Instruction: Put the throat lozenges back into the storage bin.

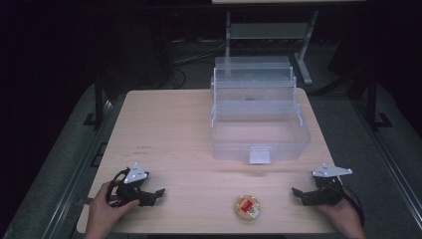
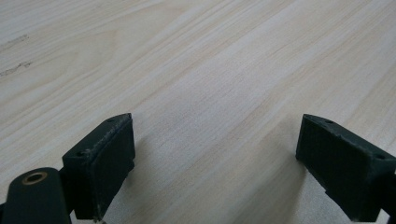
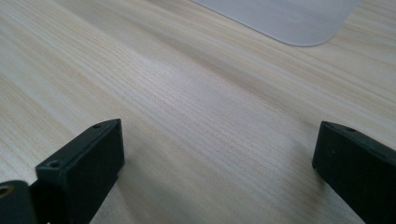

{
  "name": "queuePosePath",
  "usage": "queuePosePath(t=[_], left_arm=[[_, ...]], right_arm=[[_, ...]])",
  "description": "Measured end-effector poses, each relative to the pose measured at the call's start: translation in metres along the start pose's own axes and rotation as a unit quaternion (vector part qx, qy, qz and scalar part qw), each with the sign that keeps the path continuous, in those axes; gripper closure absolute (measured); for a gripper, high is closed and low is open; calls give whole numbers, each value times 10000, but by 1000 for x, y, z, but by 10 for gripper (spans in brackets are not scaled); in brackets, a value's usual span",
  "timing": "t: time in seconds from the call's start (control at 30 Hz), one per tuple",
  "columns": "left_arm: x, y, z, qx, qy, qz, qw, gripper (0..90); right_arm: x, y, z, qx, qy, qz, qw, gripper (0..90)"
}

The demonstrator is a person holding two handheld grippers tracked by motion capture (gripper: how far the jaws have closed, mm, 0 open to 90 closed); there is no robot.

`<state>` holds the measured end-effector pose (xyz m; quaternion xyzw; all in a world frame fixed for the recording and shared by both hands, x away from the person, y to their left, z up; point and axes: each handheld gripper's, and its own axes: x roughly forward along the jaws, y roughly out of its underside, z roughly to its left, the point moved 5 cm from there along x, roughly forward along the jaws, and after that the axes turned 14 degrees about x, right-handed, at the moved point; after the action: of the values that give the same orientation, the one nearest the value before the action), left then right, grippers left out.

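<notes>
Nearest us, our left gripper (image 1: 158, 191) rests low on the desk (image 1: 169, 129) at the near left, its fingers (image 2: 100, 163) spread wide over bare wood. Our right gripper (image 1: 295, 191) sits at the near right, fingers (image 3: 84, 170) likewise spread apart and pinching nothing. Between the two, close to the front edge, lies a small round tin (image 1: 248, 207) with a red label. Farther back stands a clear plastic toolbox (image 1: 259, 117), its tiers opened up, well apart from both grippers.
</notes>
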<state>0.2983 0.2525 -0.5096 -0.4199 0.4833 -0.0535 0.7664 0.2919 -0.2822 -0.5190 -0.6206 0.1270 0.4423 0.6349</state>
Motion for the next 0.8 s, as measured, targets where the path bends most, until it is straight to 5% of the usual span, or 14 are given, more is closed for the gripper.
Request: queuePosePath(t=[0.43,0.8], left_arm=[[0,-1,0,-17,-10,16,10000,107],[1,-1,0,-19,-12,13,10000,107]], right_arm=[[-1,0,2,-81,-66,106,9999,16],[0,-11,20,-258,-209,329,9989,17]])
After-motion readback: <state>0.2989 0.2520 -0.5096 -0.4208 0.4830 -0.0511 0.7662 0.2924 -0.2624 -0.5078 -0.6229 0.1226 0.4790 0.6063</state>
